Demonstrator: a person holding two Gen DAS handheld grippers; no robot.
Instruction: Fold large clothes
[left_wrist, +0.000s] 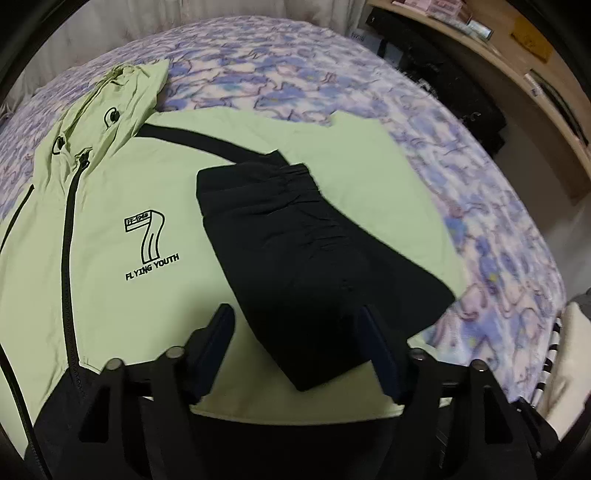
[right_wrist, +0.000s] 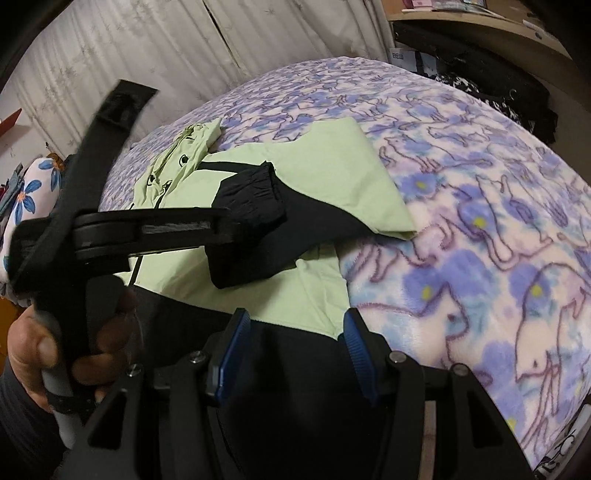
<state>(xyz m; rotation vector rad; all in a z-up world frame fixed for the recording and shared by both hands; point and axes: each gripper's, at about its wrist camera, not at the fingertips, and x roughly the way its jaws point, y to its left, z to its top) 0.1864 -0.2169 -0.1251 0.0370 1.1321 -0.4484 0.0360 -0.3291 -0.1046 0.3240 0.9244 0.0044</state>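
If the left gripper (left_wrist: 299, 347) (spread wide, holding nothing) bumps the sleeve (left_wrist: 295, 236), it could slide off the jacket (left_wrist: 122, 173) and unfold.

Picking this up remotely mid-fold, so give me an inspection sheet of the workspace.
Surface: bed with floral blanket.
Job's things: green jacket zipped, lying flat; black sleeve folded across its front.
Clutter: cream item at the bed's edge.
Grippers: left gripper open astride the sleeve; right gripper open over the dark hem.
Cables: nothing seen.
Surroundings: curtain, wooden shelf.
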